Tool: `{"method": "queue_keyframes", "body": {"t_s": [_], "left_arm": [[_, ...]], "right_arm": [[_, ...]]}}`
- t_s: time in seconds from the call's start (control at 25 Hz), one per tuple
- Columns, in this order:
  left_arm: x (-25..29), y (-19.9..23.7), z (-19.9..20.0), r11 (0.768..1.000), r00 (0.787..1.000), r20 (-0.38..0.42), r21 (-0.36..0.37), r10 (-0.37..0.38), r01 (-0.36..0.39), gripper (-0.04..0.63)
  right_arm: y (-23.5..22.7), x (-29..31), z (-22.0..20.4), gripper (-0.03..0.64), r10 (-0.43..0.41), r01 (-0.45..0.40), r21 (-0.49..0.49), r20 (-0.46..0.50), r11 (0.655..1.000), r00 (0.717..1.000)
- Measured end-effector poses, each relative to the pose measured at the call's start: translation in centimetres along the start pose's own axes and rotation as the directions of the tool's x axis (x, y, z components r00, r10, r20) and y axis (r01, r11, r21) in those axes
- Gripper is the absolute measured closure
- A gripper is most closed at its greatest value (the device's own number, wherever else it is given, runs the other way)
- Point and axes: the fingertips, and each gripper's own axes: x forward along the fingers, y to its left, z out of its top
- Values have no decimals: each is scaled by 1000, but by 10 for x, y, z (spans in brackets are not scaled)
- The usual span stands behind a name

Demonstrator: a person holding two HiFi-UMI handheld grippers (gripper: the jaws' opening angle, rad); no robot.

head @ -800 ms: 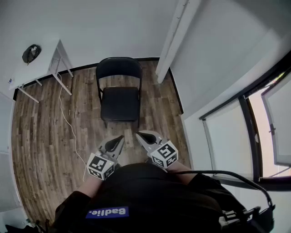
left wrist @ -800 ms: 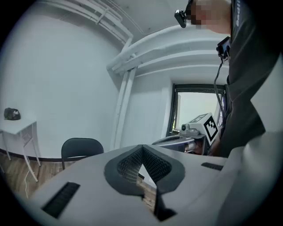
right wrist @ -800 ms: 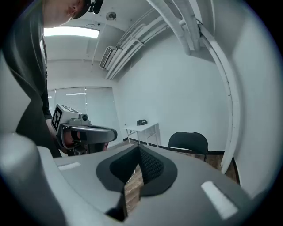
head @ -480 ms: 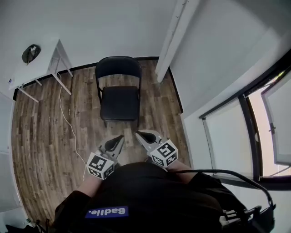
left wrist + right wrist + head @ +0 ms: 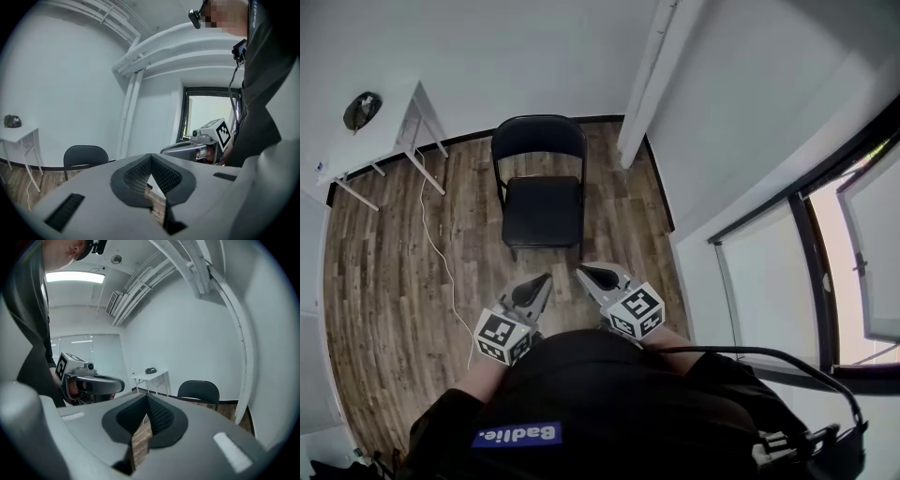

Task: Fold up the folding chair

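Note:
A black folding chair (image 5: 541, 192) stands unfolded on the wood floor, its back toward the far wall; it also shows small in the left gripper view as the chair (image 5: 86, 157) and in the right gripper view as the chair (image 5: 198, 390). My left gripper (image 5: 546, 279) and right gripper (image 5: 578, 273) are held close to my body, a step short of the chair's front edge. Both are shut with nothing between the jaws. The left gripper (image 5: 150, 161) and the right gripper (image 5: 146, 399) point toward the chair, slightly downward.
A white table (image 5: 370, 131) with a dark object (image 5: 364, 109) on it stands at the far left, and a white cable (image 5: 441, 253) trails from it across the floor. A white pillar (image 5: 652, 80) rises right of the chair. Windows (image 5: 853, 244) line the right wall.
The view has shifted slightly; the chair sits a little further left in the frame, and both grippers have edged a bit toward it. Jaws stay shut.

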Motion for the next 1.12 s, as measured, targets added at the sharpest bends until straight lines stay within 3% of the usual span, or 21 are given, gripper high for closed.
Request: {"method": "queue_keyframes", "body": {"t_s": [0.4, 0.64, 0.92, 1.12], "left_arm": [[39, -24, 12, 995, 995, 9, -2, 100, -100, 592], [52, -20, 2, 994, 994, -13, -24, 105, -105, 592], [75, 40, 2, 993, 995, -6, -63, 96, -96, 592], [87, 107, 13, 994, 998, 13, -90, 64, -63, 592]], "right_arm": [[-38, -31, -7, 617, 56, -56, -20, 3, 998, 998], [-54, -27, -14, 616, 57, -57, -3, -13, 998, 998], [-89, 16, -9, 617, 19, -20, -12, -54, 1000, 998], [-109, 73, 9, 616, -7, 5, -30, -83, 1000, 996]]}}
